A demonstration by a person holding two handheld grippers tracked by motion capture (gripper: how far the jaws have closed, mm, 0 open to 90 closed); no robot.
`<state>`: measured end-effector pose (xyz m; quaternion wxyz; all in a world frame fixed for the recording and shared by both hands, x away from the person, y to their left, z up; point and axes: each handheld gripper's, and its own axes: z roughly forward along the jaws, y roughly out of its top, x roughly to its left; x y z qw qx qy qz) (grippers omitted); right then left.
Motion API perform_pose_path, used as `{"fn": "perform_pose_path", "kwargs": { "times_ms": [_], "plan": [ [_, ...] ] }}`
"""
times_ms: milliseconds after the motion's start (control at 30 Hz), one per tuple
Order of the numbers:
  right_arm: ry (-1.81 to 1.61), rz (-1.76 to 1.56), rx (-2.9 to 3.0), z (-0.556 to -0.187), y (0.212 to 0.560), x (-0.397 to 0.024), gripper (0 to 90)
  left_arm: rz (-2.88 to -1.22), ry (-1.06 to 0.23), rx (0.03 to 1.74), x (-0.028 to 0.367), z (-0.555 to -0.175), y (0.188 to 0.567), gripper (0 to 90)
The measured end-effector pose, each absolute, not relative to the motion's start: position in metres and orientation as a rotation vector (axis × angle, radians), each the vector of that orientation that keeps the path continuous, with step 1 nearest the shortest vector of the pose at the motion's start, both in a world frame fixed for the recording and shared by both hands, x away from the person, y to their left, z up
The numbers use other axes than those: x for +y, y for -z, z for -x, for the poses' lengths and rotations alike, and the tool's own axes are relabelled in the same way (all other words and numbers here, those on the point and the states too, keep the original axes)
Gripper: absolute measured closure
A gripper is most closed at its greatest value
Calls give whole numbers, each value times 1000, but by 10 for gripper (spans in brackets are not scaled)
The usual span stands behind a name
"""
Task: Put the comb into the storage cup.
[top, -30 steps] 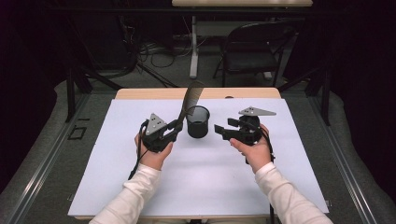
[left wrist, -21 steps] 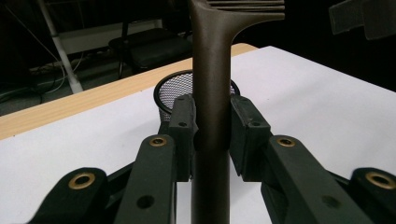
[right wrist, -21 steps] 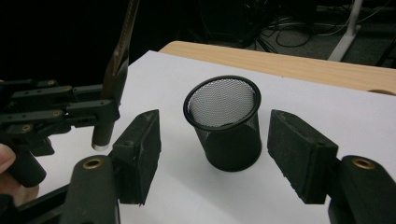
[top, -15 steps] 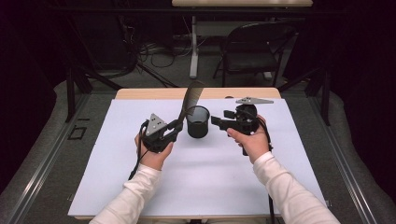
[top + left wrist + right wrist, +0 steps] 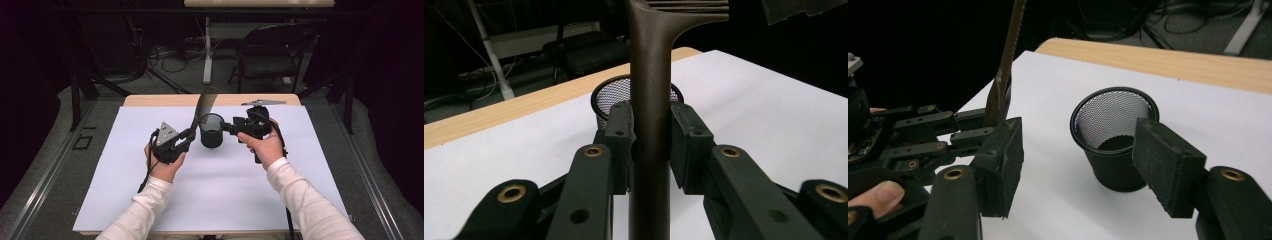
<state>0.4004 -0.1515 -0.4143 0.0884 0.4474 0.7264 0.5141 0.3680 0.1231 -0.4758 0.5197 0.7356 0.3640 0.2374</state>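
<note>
- My left gripper (image 5: 189,135) is clenched on the handle of a dark brown plastic comb (image 5: 650,100); in the left gripper view its two black pads (image 5: 620,135) press flat against either side of the smooth, matte shaft.
- The comb's long axis runs straight out along the jaws and upward; in the high view it rises from the gripper and leans away from me, toward the far edge of the table, its toothed end uppermost.
- At the top of the left gripper view the handle flares into the comb's spine, with fine parallel teeth branching off to one side.
- In the right gripper view I see the comb edge-on, a thin flat blade with a serrated line of teeth up one side.
- My right gripper (image 5: 1078,165) is released: its blocky, rough-textured black pads (image 5: 1168,165) stand apart with nothing pressed between them, and the jaws have just been closing a little.
- Just beyond those open jaws stands a black wire-mesh cup (image 5: 1113,137), round, tapering toward its base, upright, with a solid rim and a fine woven grid on its wall.
- In the high view the cup sits between the two grippers, just beside the comb's lower end; I cannot tell whether they touch.
- Everything rests over a smooth white sheet (image 5: 225,195) on a pale wooden table (image 5: 150,100).
</note>
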Motion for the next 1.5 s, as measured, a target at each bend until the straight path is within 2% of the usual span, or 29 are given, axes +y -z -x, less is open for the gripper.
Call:
{"fn": "perform_pose_path", "kwargs": {
  "times_ms": [467,1067,1500],
  "plan": [
    [-1589,-1452,2165,-413,414,-144,433,-1767,-571,877,124,-368,478,725],
    [-1629,-1516,2121,-419,410,-136,436,-1772,-575,886,124,-369,483,725],
    [-1675,-1530,2104,-423,405,-136,494,-1789,-567,873,118,-367,487,725]
  ]
}}
